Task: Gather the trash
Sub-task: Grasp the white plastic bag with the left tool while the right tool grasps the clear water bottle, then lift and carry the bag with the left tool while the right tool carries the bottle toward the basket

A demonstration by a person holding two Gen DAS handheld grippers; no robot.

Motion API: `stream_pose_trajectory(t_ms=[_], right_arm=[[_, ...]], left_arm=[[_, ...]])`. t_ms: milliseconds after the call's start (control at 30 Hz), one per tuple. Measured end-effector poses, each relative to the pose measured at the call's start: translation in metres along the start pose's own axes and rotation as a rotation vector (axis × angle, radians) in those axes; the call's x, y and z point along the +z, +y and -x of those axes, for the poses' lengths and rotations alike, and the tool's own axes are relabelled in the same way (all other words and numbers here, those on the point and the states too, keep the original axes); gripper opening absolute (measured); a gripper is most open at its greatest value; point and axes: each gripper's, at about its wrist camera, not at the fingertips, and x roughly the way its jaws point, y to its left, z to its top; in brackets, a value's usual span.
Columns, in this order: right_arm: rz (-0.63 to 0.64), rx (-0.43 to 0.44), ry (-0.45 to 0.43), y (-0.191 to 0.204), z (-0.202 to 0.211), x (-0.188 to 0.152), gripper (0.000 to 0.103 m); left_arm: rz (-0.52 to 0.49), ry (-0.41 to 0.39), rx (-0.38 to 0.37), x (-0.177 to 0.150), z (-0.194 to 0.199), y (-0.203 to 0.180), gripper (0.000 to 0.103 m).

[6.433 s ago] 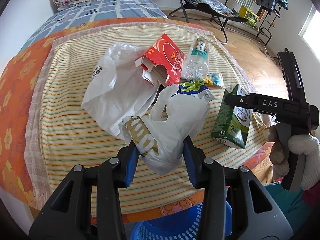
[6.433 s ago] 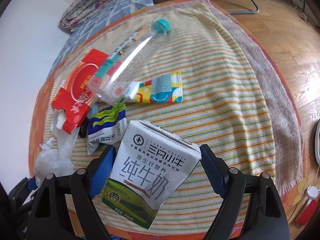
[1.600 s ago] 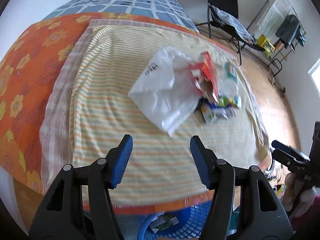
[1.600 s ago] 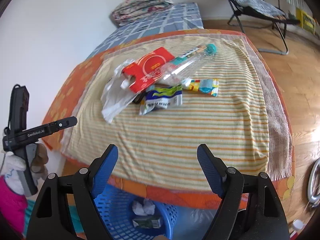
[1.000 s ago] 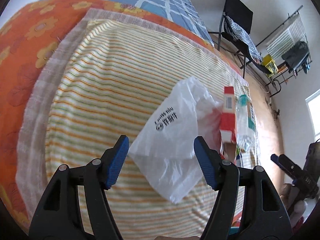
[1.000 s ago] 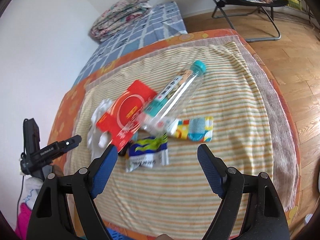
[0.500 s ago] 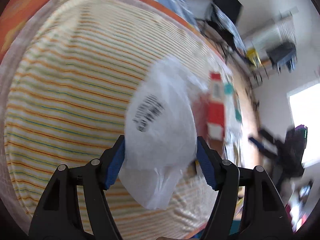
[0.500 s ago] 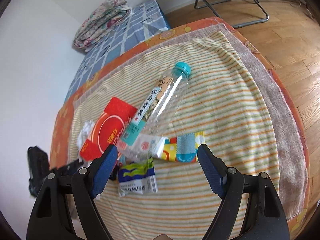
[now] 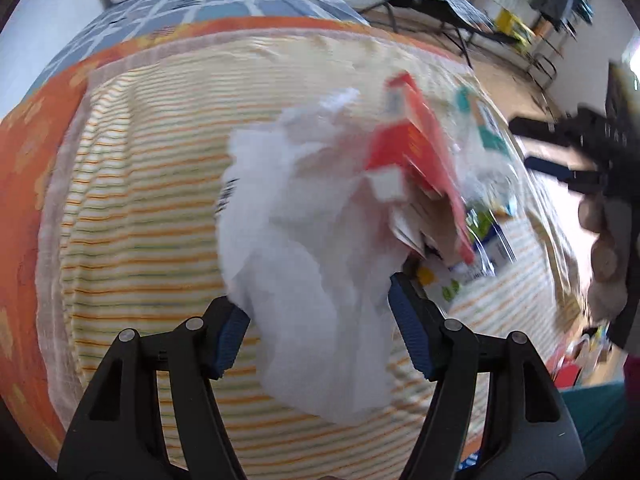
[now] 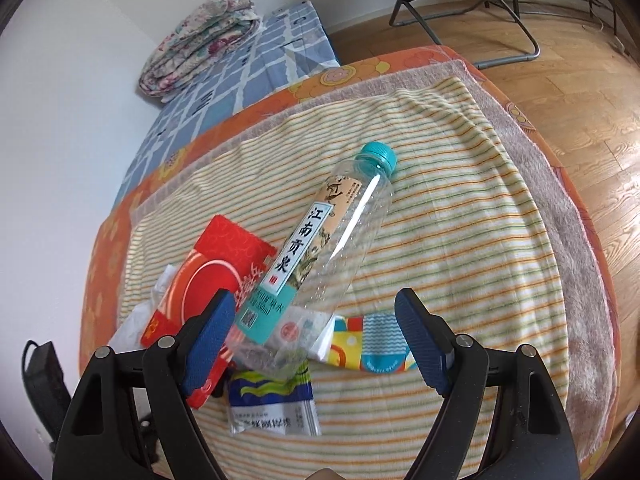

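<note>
Two grippers work over a striped towel (image 10: 460,240) spread on a bed. The left gripper (image 9: 318,324) has its blue-padded jaws spread wide, and a crumpled white plastic bag (image 9: 312,240) fills the gap between them; the view is blurred, so whether the pads (image 9: 230,332) actually touch the film cannot be told. The bag's lower end sits between the pads and hangs a little below them, while its upper part spreads away toward a red carton (image 9: 420,160) that lies against its right side with torn flaps open.

The right gripper (image 10: 316,336) is likewise spread, holding nothing. The base of a clear plastic bottle (image 10: 328,256) lies between its fingertips, just beside the left pad (image 10: 208,336), and the body runs diagonally up and away to a teal cap (image 10: 380,154). The bottle is empty, lying on its side, with a label of teal, beige and white bearing black characters. It rests partly over the red carton (image 10: 216,272) and over a colourful patterned wrapper (image 10: 372,344); a blue, green and white sachet (image 10: 272,404) lies just below its base.

In the left view, the right gripper (image 9: 560,152) shows at the right edge, held in a gloved hand (image 9: 604,248).
</note>
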Motion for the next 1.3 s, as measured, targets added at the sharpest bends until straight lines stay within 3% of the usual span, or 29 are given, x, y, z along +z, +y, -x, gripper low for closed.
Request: stream_pose_trajectory(t_ms=[100, 167, 200, 367, 667, 733, 967, 1300], right_arm=[[-0.035, -0.002, 0.008, -0.003, -0.01, 0.005, 0.082], [-0.044, -0.008, 0.01, -0.003, -0.016, 0.008, 0.082], [-0.046, -0.014, 0.009, -0.002, -0.019, 0.01, 0.082], [-0.051, -0.036, 0.014, 0.0, -0.034, 0.018, 0.082], [-0.066, -0.022, 0.036, -0.008, -0.052, 0.021, 0.08], [-0.043, 0.003, 0.037, -0.004, -0.051, 0.02, 0.069], [0.027, 0.012, -0.014, 0.009, -0.031, 0.016, 0.058], [0.169, 0.003, -0.059, 0.028, -0.006, 0.008, 0.058]], left_arm=[[0.019, -0.027, 0.015, 0.005, 0.002, 0.015, 0.066], [0.037, -0.017, 0.003, 0.009, -0.001, 0.021, 0.049], [0.04, -0.01, 0.0, 0.01, -0.003, 0.022, 0.047], [0.023, 0.012, -0.011, 0.008, -0.012, 0.02, 0.013], [0.067, -0.021, -0.013, 0.01, -0.004, 0.03, 0.007], [0.082, -0.029, -0.001, 0.01, -0.001, 0.035, 0.007], [0.129, -0.055, 0.03, 0.003, 0.017, 0.06, 0.007], [0.13, -0.056, 0.018, -0.015, 0.033, 0.075, 0.007]])
